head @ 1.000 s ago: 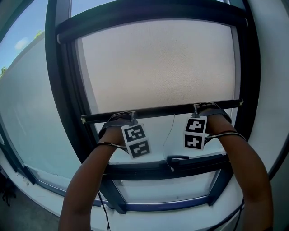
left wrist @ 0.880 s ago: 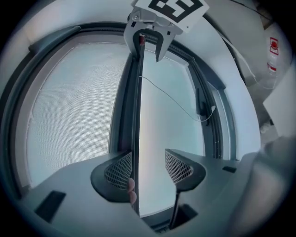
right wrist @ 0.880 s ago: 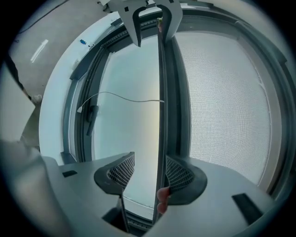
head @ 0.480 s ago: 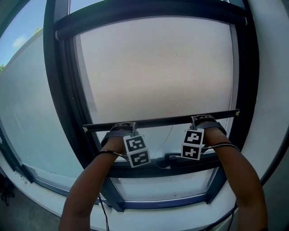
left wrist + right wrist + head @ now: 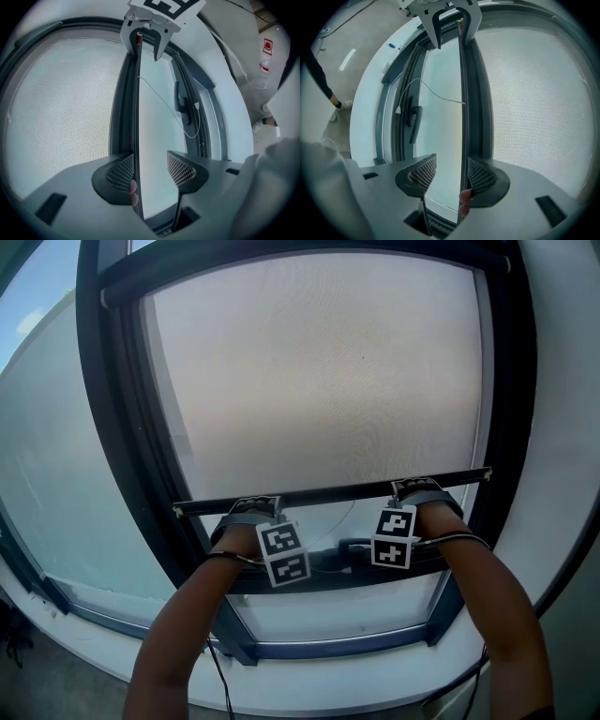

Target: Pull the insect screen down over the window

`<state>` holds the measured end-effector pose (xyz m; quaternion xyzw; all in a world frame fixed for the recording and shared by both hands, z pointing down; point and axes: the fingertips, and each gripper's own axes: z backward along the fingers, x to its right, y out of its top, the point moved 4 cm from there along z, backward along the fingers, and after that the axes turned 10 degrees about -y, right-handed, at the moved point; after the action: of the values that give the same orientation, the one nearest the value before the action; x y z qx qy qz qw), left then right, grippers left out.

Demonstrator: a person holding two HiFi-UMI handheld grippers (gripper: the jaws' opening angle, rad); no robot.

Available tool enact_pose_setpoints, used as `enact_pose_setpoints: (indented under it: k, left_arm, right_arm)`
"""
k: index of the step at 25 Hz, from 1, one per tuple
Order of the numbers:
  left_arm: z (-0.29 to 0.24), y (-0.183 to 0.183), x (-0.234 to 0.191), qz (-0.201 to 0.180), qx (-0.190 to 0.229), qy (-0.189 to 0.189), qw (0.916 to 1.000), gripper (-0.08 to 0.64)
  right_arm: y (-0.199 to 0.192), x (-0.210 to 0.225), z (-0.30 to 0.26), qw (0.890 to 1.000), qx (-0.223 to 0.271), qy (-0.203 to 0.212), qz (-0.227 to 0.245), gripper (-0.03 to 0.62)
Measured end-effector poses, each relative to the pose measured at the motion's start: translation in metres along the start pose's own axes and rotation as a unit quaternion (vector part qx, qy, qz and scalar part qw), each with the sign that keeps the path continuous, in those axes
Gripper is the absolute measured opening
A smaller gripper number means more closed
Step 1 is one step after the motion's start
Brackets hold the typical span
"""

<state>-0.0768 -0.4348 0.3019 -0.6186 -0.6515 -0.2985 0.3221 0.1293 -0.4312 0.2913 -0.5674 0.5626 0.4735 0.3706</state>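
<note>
The screen (image 5: pixel 319 371) hangs over most of the window, its grey mesh filling the dark frame (image 5: pixel 112 427) from the top down to the thin dark bar (image 5: pixel 328 491) along its lower edge. In the head view the bar sits slightly tilted, its right end higher, just above the lower rail of the frame, with a narrow strip of bare glass between the two.

The left gripper (image 5: pixel 253 504) meets the bar near its left end and the right gripper (image 5: pixel 417 487) meets it near its right end, both from the room side, each on a bare arm reaching up from the bottom of the picture.

In the left gripper view the jaws stand spread, with the bar running between them against the pad on the mesh side and clear of the other pad. The person's fingers (image 5: pixel 133 190) show just behind the bar at that pad.

The right gripper view shows the same in mirror. Its jaws are spread, the bar lies along the mesh-side pad, and fingertips (image 5: pixel 465 199) show beside it.

A thin cord (image 5: pixel 161 101) loops down from the middle of the bar towards the dark handle (image 5: pixel 354 544) on the lower rail, which lies between the two grippers. To the left of the frame are pale wall and a patch of blue sky.
</note>
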Motion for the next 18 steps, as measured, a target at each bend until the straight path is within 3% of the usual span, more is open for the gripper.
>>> enact_pose_setpoints:
  k: [8, 18]
  left_arm:
    - [-0.017, 0.002, 0.022, 0.004, 0.001, -0.003, 1.0000, 0.225]
    - [-0.040, 0.000, 0.052, -0.001, 0.015, -0.046, 0.9989, 0.225]
  right_arm:
    - [0.002, -0.027, -0.009, 1.000, -0.003, 0.012, -0.002, 0.209]
    - [0.007, -0.064, -0.019, 0.999, 0.001, 0.034, 0.004, 0.209]
